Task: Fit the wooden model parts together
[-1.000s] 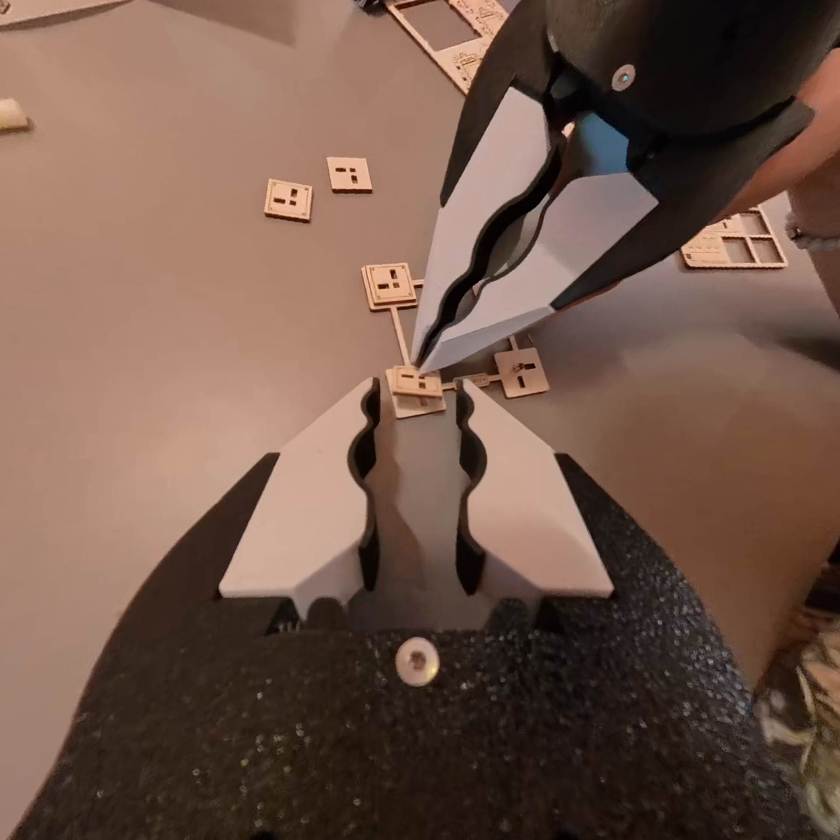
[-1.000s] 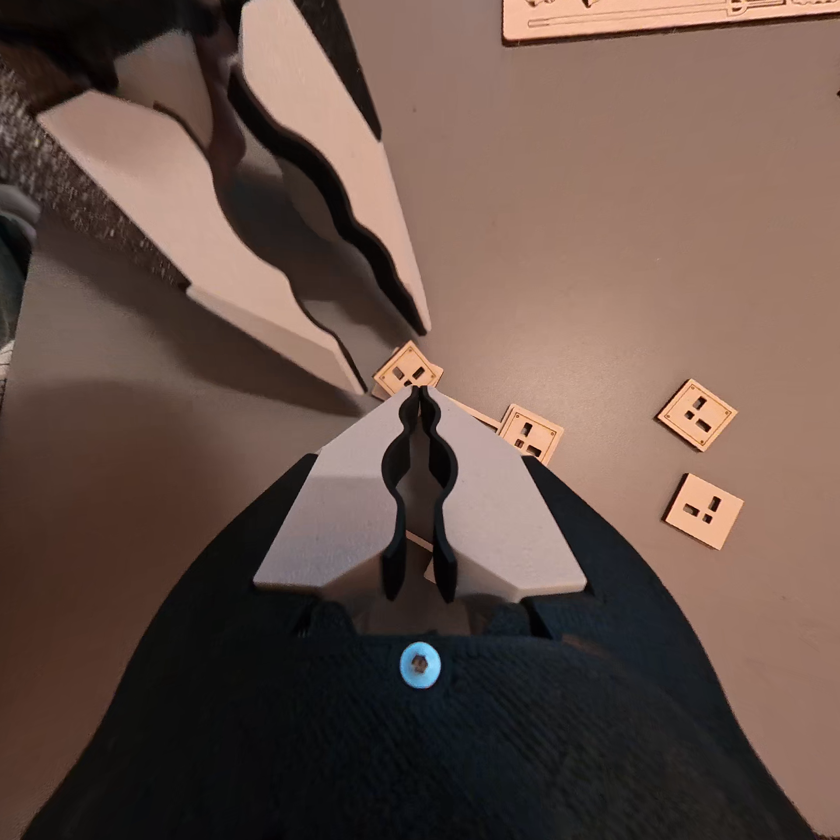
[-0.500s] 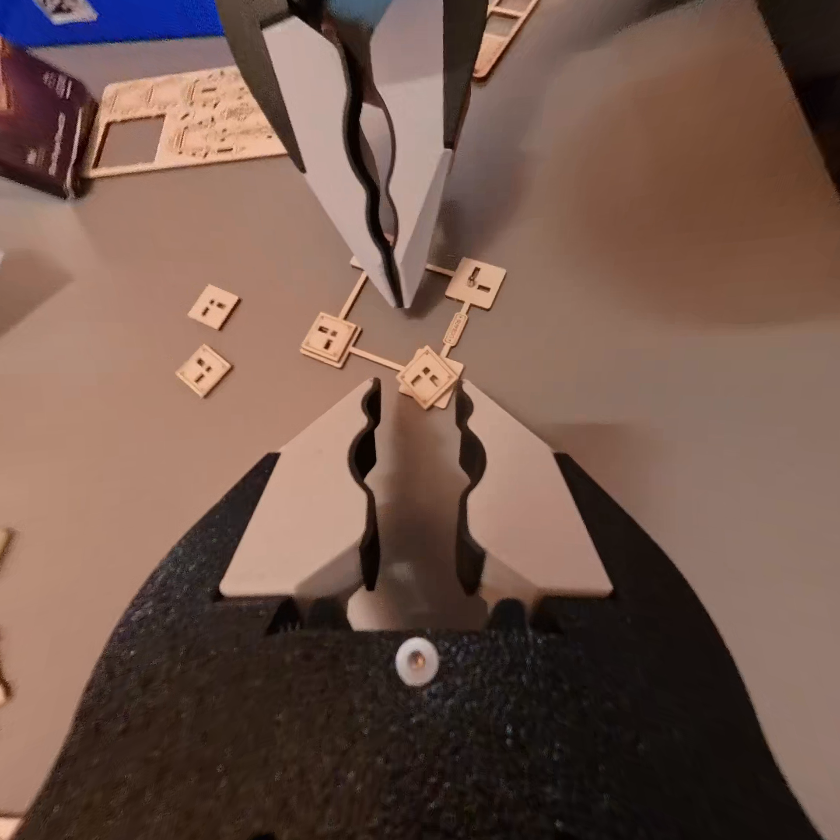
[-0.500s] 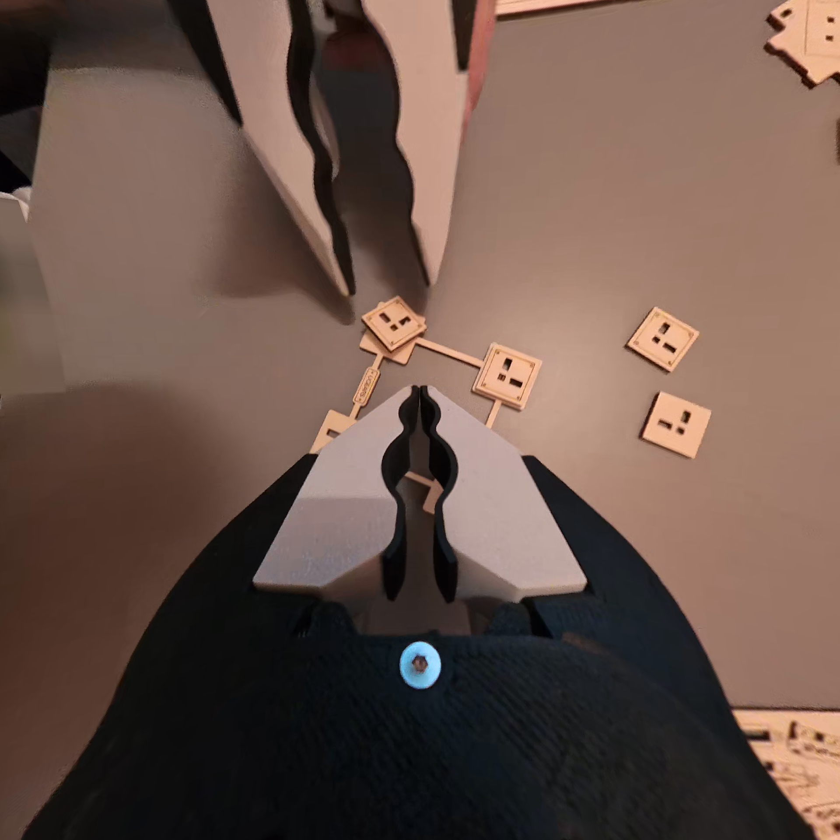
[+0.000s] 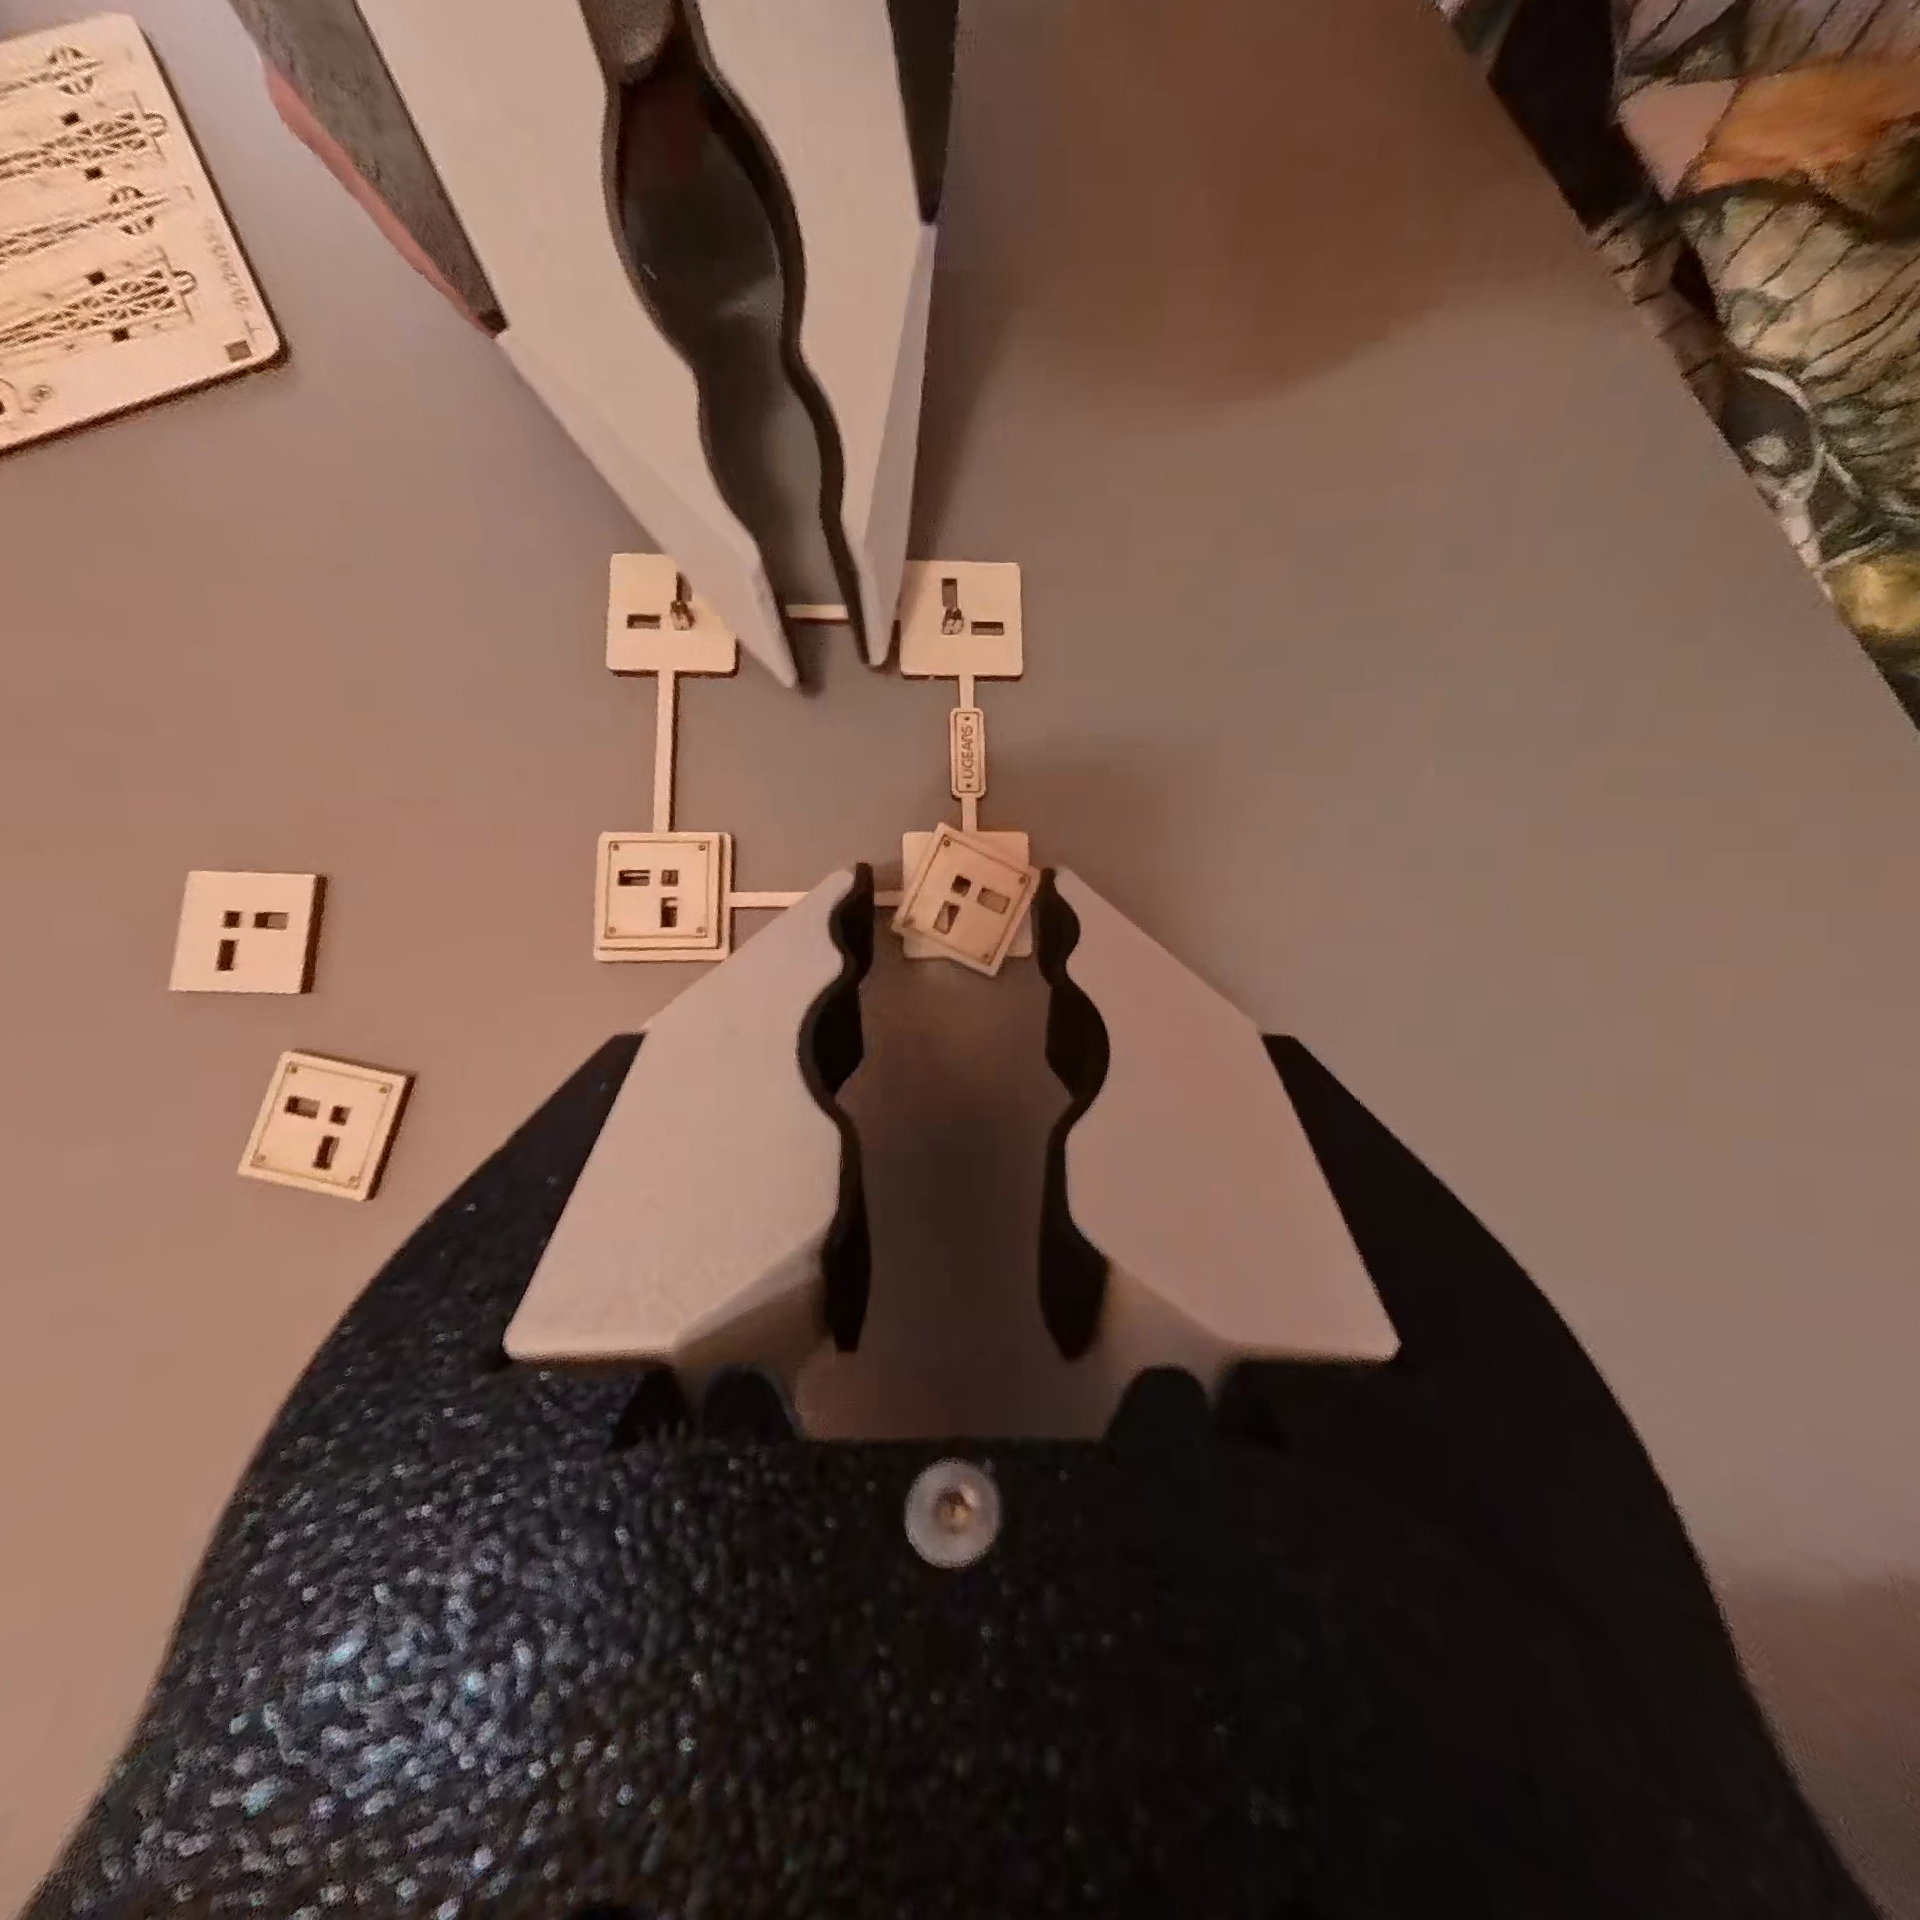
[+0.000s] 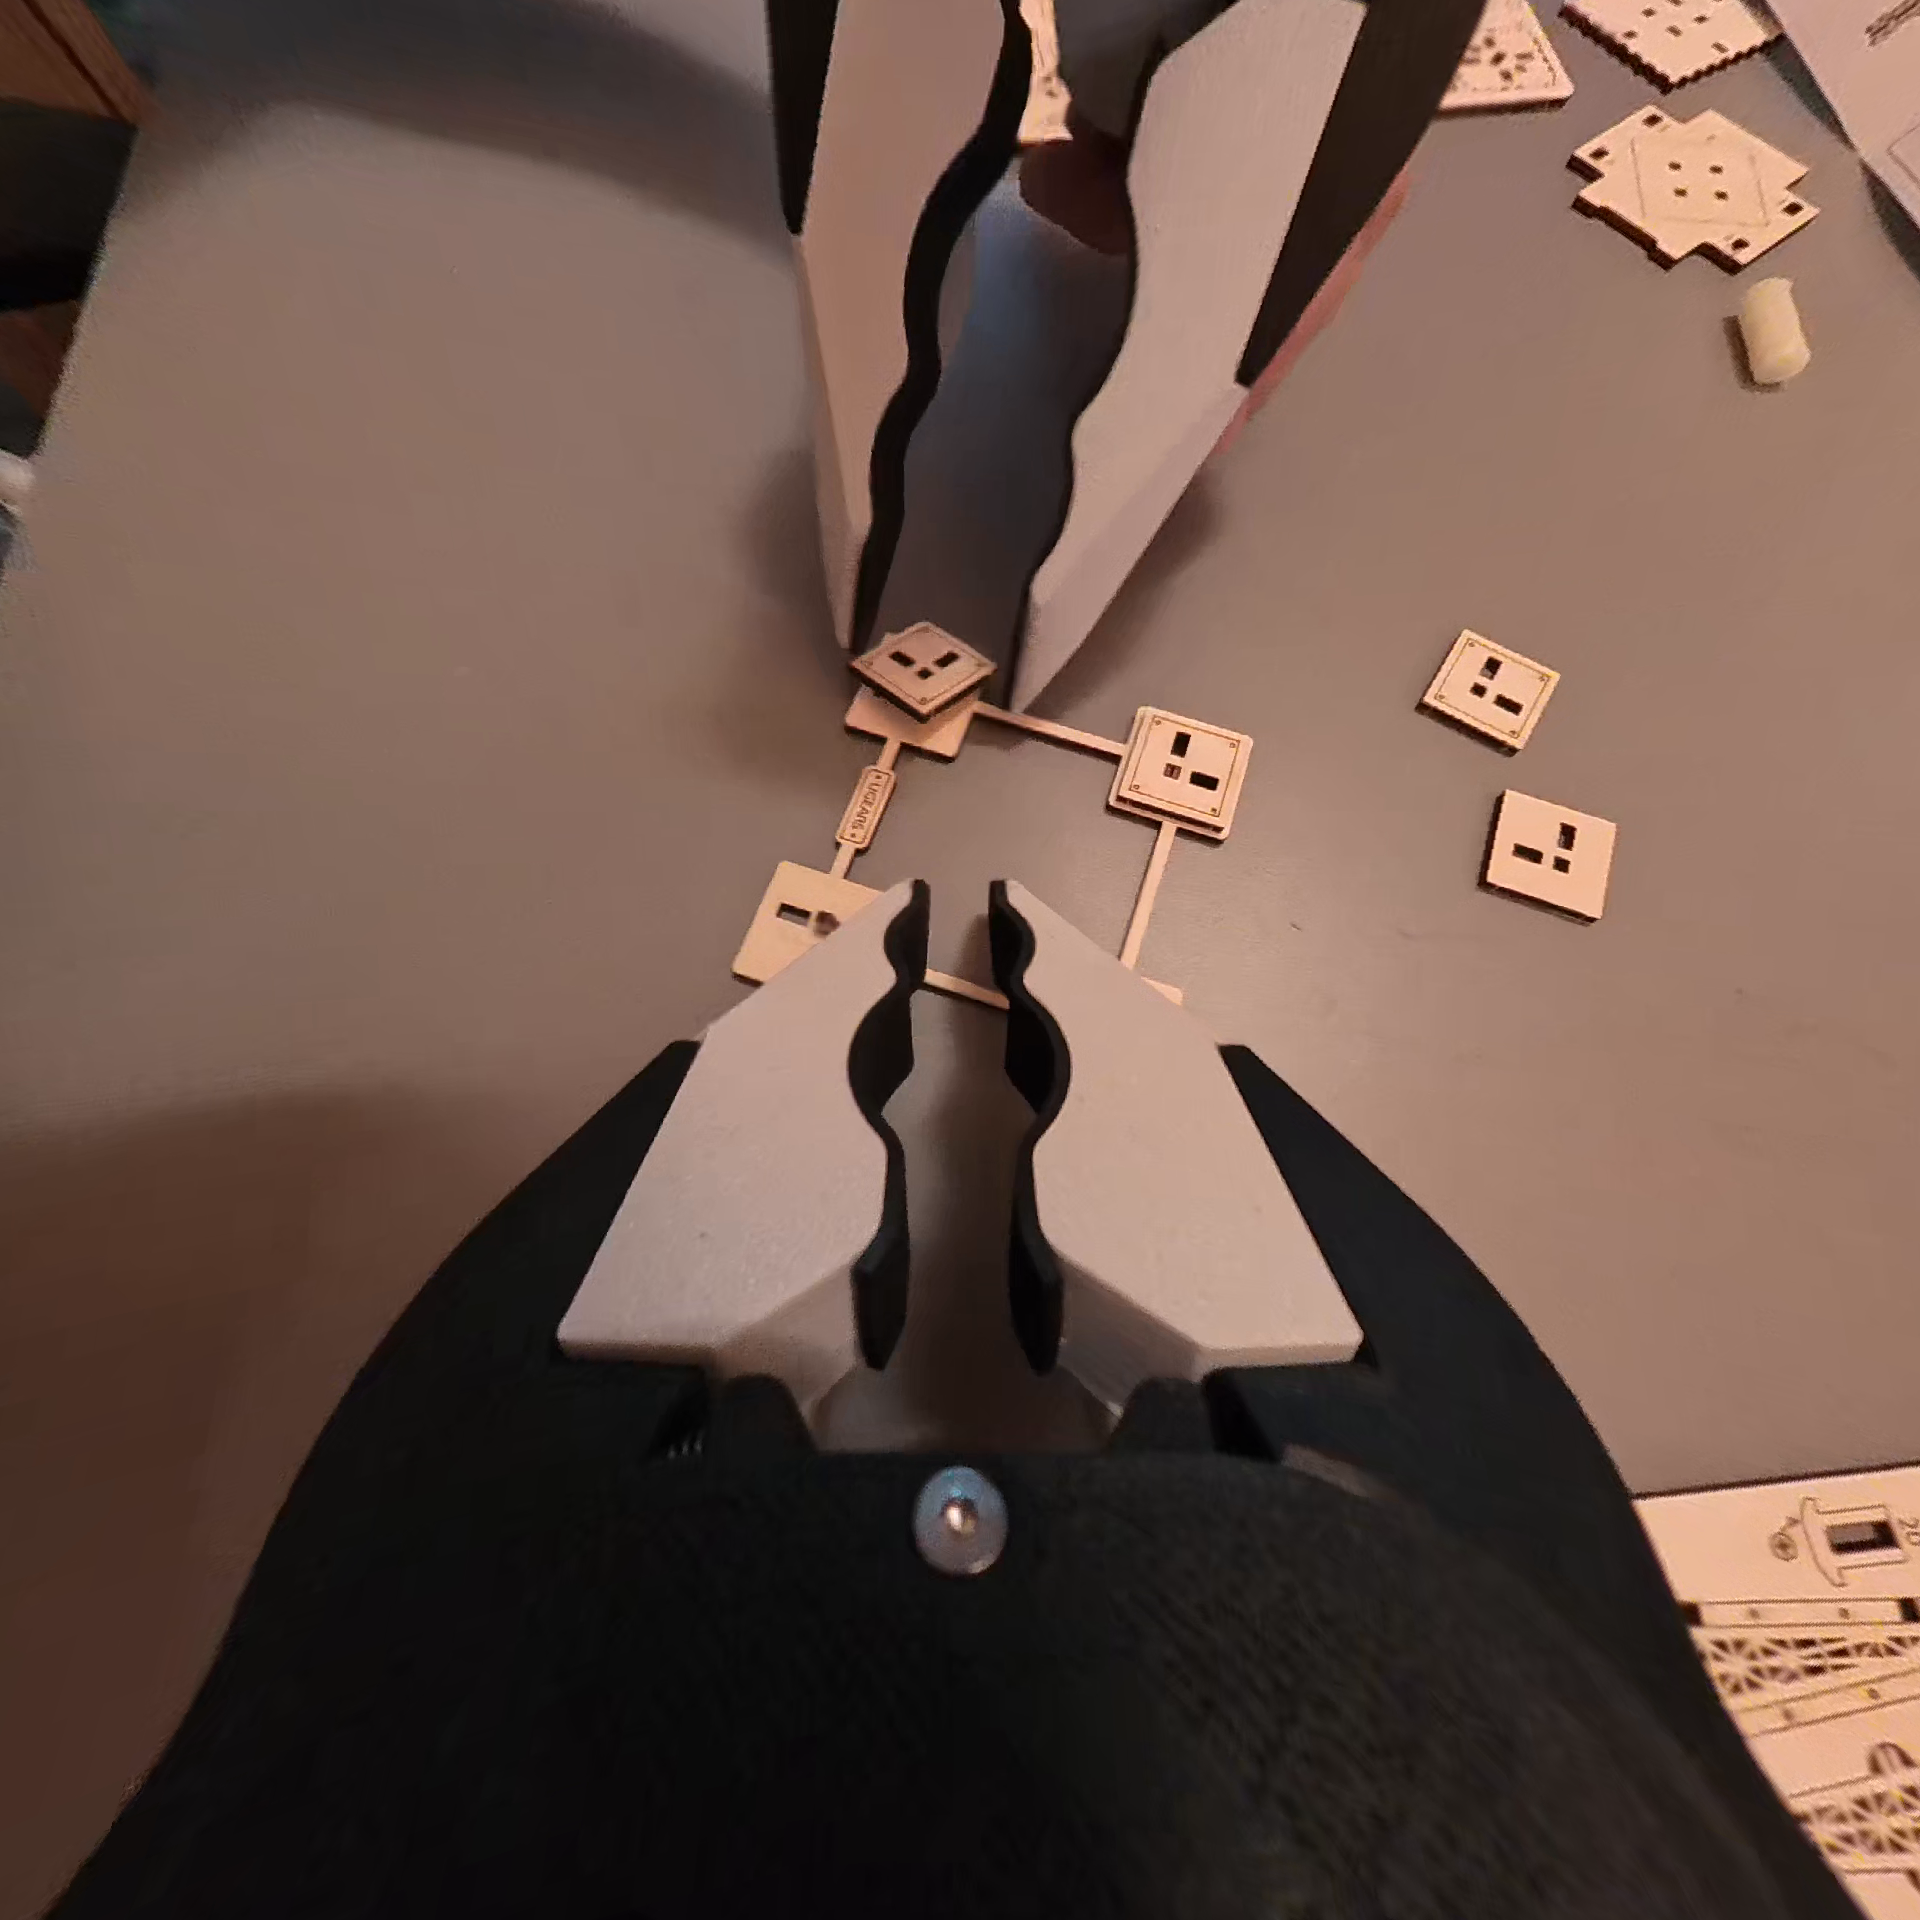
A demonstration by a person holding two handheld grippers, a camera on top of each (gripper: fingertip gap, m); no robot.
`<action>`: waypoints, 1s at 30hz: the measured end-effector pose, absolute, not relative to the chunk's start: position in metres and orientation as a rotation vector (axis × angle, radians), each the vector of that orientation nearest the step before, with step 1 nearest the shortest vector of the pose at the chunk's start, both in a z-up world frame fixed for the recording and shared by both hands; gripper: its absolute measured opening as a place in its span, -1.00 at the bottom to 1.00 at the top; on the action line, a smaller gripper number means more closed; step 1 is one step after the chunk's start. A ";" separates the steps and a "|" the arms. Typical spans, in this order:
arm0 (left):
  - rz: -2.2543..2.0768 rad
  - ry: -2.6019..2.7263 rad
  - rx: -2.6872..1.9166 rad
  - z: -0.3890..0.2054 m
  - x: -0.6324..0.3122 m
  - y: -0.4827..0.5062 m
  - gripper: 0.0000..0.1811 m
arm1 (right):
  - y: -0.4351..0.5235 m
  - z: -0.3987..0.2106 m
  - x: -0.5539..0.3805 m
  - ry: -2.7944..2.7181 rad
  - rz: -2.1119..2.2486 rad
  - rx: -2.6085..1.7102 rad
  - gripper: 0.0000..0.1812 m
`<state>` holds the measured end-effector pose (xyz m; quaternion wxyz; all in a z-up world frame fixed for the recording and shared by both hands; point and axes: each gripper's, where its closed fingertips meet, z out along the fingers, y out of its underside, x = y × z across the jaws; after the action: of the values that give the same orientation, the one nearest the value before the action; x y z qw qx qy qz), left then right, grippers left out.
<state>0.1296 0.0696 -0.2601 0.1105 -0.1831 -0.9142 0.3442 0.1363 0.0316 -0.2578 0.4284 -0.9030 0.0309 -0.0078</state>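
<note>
A thin wooden frame of four squares joined by bars (image 5: pixel 662 769) lies flat on the grey table (image 5: pixel 1299 727). A loose slotted tile (image 5: pixel 966 899) lies askew on the frame's near right square. My left gripper (image 5: pixel 954 878) is open with its tips on either side of that tile; it also shows in the right wrist view (image 6: pixel 935 660). My right gripper (image 6: pixel 956 894) is slightly open over the frame's opposite bar (image 6: pixel 966 987), holding nothing; it shows across the frame in the left wrist view (image 5: pixel 831 665). Another tile (image 5: pixel 662 896) sits squarely on the near left square.
Two loose slotted tiles (image 5: pixel 247 932) (image 5: pixel 327 1125) lie left of the frame. A laser-cut sheet (image 5: pixel 104 260) lies at far left and also shows in the right wrist view (image 6: pixel 1808 1683). A cross-shaped wooden piece (image 6: pixel 1694 187) and a small white cylinder (image 6: pixel 1771 332) lie beyond. Patterned fabric (image 5: pixel 1787 260) borders the table edge. Left tips to right tips: about 5 cm. My left gripper's tips are some 4 cm from the tile (image 5: pixel 662 896). It turns up in the right wrist view (image 6: pixel 1182 756) as well.
My right gripper was shut and now stands slightly open. Both grippers have swung round to face each other across the frame. The left gripper stays open at the askew tile.
</note>
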 end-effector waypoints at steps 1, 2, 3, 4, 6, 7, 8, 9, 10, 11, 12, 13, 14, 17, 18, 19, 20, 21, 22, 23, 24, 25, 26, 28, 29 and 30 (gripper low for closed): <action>1.014 -2.687 -0.539 -0.261 0.128 0.069 -0.71 | 0.032 -0.260 0.138 0.077 -0.031 -2.259 -0.90; 1.013 -2.703 -0.546 -0.263 0.129 0.070 -0.74 | 0.034 -0.260 0.139 0.076 -0.037 -2.256 -0.91; 1.024 -2.717 -0.552 -0.263 0.129 0.069 -0.75 | 0.035 -0.261 0.140 0.077 -0.043 -2.258 -0.92; 1.037 -2.733 -0.549 -0.263 0.129 0.068 -0.75 | 0.037 -0.260 0.141 0.072 -0.053 -2.253 -0.92; 1.038 -2.758 -0.533 -0.263 0.129 0.068 -0.75 | 0.040 -0.257 0.140 0.059 -0.058 -2.235 -0.93; 1.038 -2.767 -0.525 -0.264 0.129 0.068 -0.75 | 0.041 -0.255 0.139 0.056 -0.053 -2.227 -0.93; 1.044 -2.778 -0.513 -0.264 0.129 0.067 -0.73 | 0.042 -0.254 0.140 0.058 -0.057 -2.219 -0.93; 1.056 -2.790 -0.497 -0.263 0.130 0.067 -0.70 | 0.043 -0.252 0.141 0.062 -0.066 -2.213 -0.93; 1.070 -2.800 -0.481 -0.262 0.131 0.066 -0.66 | 0.044 -0.251 0.142 0.061 -0.077 -2.212 -0.94; 1.087 -2.806 -0.472 -0.260 0.130 0.066 -0.66 | 0.044 -0.251 0.143 0.057 -0.093 -2.212 -0.95; 1.110 -2.813 -0.469 -0.259 0.130 0.065 -0.64 | 0.045 -0.251 0.145 0.054 -0.114 -2.214 -0.96; 1.139 -2.822 -0.463 -0.257 0.131 0.065 -0.61 | 0.045 -0.251 0.147 0.054 -0.134 -2.220 -0.96; 1.156 -2.828 -0.461 -0.257 0.131 0.065 -0.64 | 0.045 -0.251 0.148 0.054 -0.146 -2.226 -0.97; 1.143 -2.836 -0.459 -0.262 0.131 0.071 -0.67 | 0.048 -0.252 0.145 0.037 -0.137 -2.229 -0.98; 1.149 -2.827 -0.452 -0.262 0.131 0.072 -0.72 | 0.050 -0.253 0.143 0.030 -0.127 -2.232 -0.97; 1.167 -2.804 -0.443 -0.261 0.131 0.074 -0.73 | 0.052 -0.255 0.141 0.021 -0.120 -2.237 -0.97; 1.191 -2.770 -0.430 -0.259 0.131 0.075 -0.73 | 0.053 -0.256 0.139 0.009 -0.111 -2.244 -0.97; 1.210 -2.735 -0.410 -0.256 0.131 0.075 -0.74 | 0.055 -0.258 0.138 -0.002 -0.108 -2.251 -0.97; 1.224 -2.709 -0.393 -0.254 0.132 0.076 -0.73 | 0.056 -0.259 0.137 -0.015 -0.106 -2.255 -0.97; 1.234 -2.691 -0.387 -0.254 0.132 0.076 -0.72 | 0.057 -0.259 0.135 -0.026 -0.102 -2.257 -0.97; 1.237 -2.680 -0.394 -0.254 0.133 0.075 -0.72 | 0.058 -0.259 0.135 -0.031 -0.097 -2.257 -0.97; 1.238 -2.676 -0.404 -0.254 0.133 0.074 -0.72 | 0.059 -0.259 0.135 -0.030 -0.098 -2.253 -0.97; 1.236 -2.670 -0.419 -0.255 0.132 0.074 -0.72 | 0.061 -0.259 0.136 -0.023 -0.099 -2.248 -0.97; 1.231 -2.658 -0.452 -0.256 0.130 0.073 -0.73 | 0.064 -0.257 0.135 -0.023 -0.091 -2.237 -0.98; 1.231 -2.662 -0.466 -0.258 0.130 0.072 -0.73 | 0.065 -0.258 0.134 -0.022 -0.087 -2.236 -0.98; 1.225 -2.671 -0.478 -0.259 0.131 0.072 -0.73 | 0.065 -0.259 0.135 -0.019 -0.089 -2.245 -0.97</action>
<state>0.1312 0.0718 -0.2592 0.0823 -0.1601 -0.8941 0.4100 0.1353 0.0650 -0.2589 0.4324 -0.9009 -0.0074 -0.0356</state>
